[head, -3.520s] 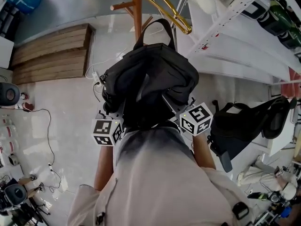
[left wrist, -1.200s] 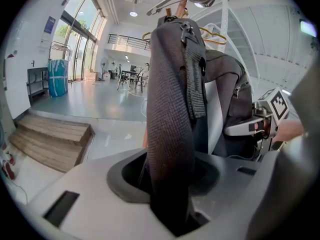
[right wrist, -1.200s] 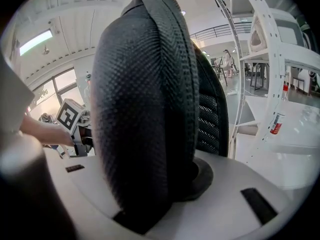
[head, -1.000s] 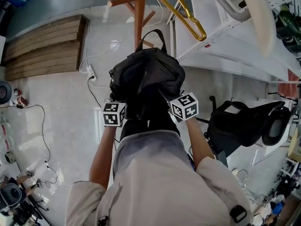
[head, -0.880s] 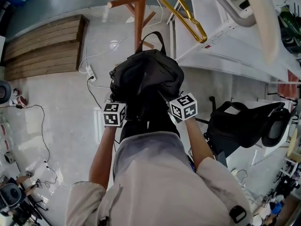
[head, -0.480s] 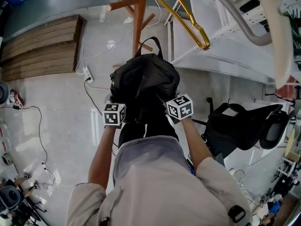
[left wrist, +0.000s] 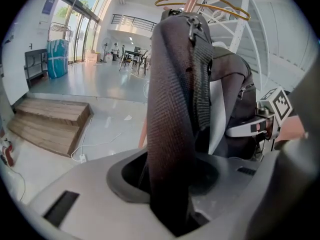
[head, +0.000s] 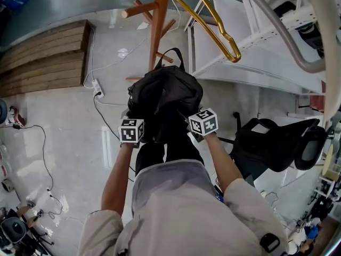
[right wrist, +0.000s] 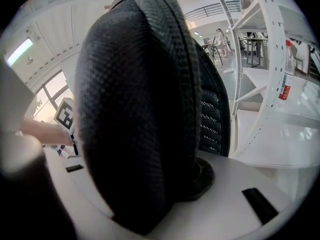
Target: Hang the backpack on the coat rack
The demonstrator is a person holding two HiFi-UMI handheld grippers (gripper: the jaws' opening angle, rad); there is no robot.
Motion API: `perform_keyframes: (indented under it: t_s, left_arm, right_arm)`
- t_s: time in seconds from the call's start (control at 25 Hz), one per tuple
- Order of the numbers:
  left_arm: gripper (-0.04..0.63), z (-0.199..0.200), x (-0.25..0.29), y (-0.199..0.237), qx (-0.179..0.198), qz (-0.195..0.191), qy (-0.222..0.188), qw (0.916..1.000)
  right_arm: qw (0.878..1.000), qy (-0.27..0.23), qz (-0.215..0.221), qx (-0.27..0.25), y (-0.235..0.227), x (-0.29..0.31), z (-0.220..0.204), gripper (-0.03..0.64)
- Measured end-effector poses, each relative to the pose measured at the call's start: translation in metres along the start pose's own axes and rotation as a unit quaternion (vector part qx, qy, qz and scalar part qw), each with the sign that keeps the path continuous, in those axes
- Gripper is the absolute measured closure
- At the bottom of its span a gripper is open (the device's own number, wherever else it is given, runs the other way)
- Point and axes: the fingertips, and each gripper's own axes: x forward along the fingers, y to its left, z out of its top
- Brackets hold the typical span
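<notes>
**Close against the coat rack, a soft backpack held at two points**

Just on the near side of the coat rack [head: 158, 20] post, the backpack [head: 165, 92] hangs clear of the floor. Its top loop [head: 169, 55] stands beside a short peg [head: 163, 58]; whether it has caught there I cannot tell. The left gripper [left wrist: 170, 199] is clamped on a padded mesh strap [left wrist: 172, 109], which props its jaws fairly wide. The right gripper [right wrist: 150, 204] pinches a thicker padded fold of the bag that fills its jaws. The slumped shape suggests floppy fabric with some weight. Its coarse weave should resist slipping. The loop is the part to hook, so these low holds leave it free.
</notes>
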Motion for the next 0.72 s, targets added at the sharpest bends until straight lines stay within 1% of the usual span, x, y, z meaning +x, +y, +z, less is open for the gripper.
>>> perform_keyframes:
  t_s: [0.4,0.72]
  left_arm:
    - [0.463,-0.015,0.024,0.011,-0.015,0.005,0.022,0.9996]
    - [0.463,-0.022,0.038,0.016,-0.015,0.004,0.036,0.9992]
  right_arm:
    - [1.0,0.019,0.0,0.017,-0.015,0.023,-0.014,0.477]
    - [0.999,0.031,0.004,0.031,-0.024,0.036,-0.024,0.472]
